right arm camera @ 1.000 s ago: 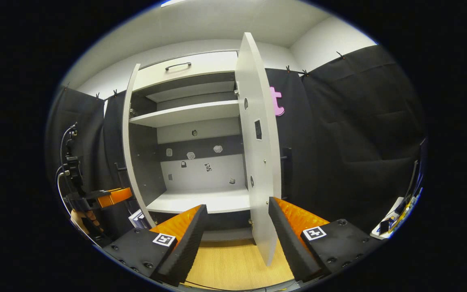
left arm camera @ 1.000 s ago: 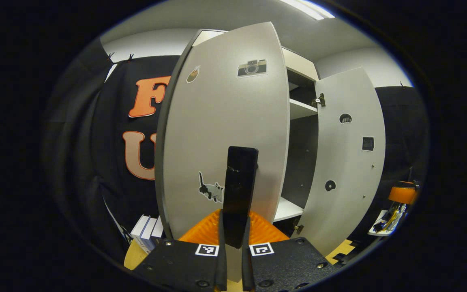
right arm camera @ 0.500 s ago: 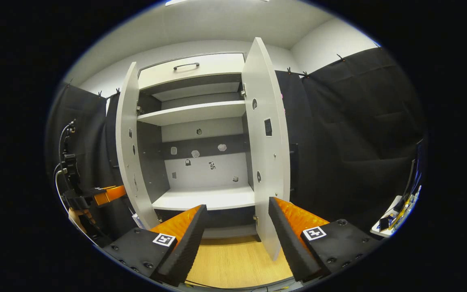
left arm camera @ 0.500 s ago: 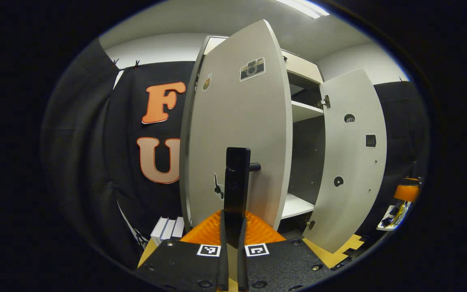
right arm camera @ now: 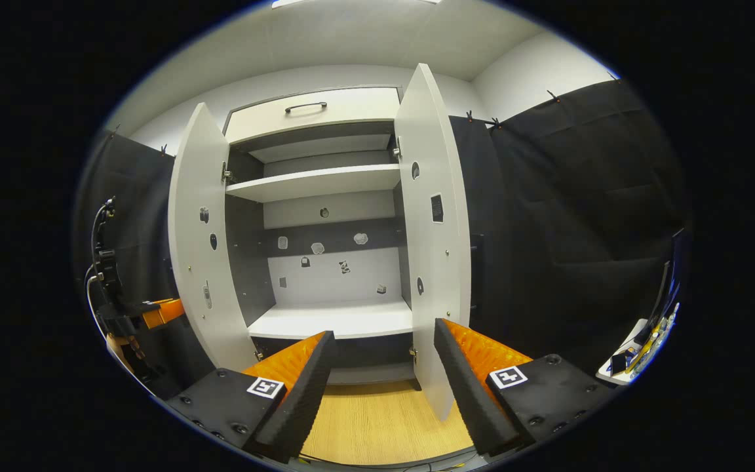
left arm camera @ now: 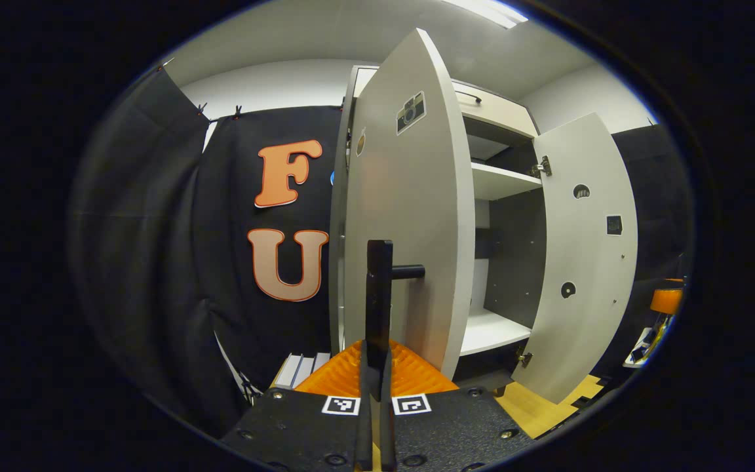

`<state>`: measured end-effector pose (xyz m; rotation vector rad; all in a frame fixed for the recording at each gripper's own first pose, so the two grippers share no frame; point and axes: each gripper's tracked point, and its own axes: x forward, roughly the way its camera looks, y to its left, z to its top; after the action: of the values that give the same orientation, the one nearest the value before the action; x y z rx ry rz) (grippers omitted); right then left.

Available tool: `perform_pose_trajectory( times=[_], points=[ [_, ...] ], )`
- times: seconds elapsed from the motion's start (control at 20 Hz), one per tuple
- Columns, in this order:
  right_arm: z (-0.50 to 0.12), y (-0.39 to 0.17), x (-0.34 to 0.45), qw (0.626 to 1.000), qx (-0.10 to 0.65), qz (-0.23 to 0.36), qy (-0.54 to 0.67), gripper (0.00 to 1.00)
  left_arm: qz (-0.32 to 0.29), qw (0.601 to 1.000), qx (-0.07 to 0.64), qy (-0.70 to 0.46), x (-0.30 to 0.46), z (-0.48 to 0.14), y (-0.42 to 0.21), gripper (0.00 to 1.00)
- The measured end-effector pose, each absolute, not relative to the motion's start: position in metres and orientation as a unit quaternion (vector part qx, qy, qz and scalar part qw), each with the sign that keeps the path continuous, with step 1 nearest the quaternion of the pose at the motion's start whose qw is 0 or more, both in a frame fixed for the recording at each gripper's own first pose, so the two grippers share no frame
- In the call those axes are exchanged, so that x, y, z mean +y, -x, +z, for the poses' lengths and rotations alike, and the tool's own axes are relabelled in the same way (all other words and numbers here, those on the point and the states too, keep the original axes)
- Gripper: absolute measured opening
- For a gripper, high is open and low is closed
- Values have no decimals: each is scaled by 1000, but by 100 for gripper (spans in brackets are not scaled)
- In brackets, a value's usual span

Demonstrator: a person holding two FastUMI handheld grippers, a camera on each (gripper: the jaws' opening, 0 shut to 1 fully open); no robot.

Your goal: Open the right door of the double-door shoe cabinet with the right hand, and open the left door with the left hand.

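Observation:
The left door (left arm camera: 410, 216) of the pale shoe cabinet stands swung out, with stickers on its face. My left gripper (left arm camera: 377, 364) is shut on that door's black vertical handle (left arm camera: 379, 288). In the right gripper view both doors stand wide: the left door (right arm camera: 197, 249) and the right door (right arm camera: 433, 262) frame the shelves (right arm camera: 315, 180). My right gripper (right arm camera: 383, 344) is open, and the right door's lower corner shows in the gap near its right finger, not pinched. The left gripper (right arm camera: 148, 314) and the hand holding it appear at the far left.
A top drawer (right arm camera: 312, 108) with a dark handle sits above the shelves. White books (left arm camera: 299, 370) stand on the floor beside the cabinet. The floor (right arm camera: 377, 426) is light wood. A small table (right arm camera: 633, 357) with clutter stands at the right edge.
The left door has swung further open with my left gripper still shut on its handle. The right door has also opened a little wider. The right gripper stays open.

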<state>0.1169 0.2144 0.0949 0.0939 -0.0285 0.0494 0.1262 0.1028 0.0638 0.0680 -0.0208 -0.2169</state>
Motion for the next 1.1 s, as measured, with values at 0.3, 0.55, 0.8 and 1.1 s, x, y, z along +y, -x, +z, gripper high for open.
perform_pose_trajectory(
  times=[0.3, 0.55, 0.8, 1.1],
  points=[
    [93, -123, 233, 998, -8, 41, -36, 89, -111, 993, -2, -27, 123, 65, -128, 3],
    [93, -124, 242, 998, -8, 48, -39, 98, -104, 994, -5, -35, 140, 66, -133, 2],
    [95, -123, 239, 998, -12, 41, -41, 98, -103, 994, -5, -32, 151, 67, -134, 1],
    [96, -121, 240, 998, -14, 43, -45, 98, -108, 994, -1, -21, 160, 66, -128, 1]
  ],
)
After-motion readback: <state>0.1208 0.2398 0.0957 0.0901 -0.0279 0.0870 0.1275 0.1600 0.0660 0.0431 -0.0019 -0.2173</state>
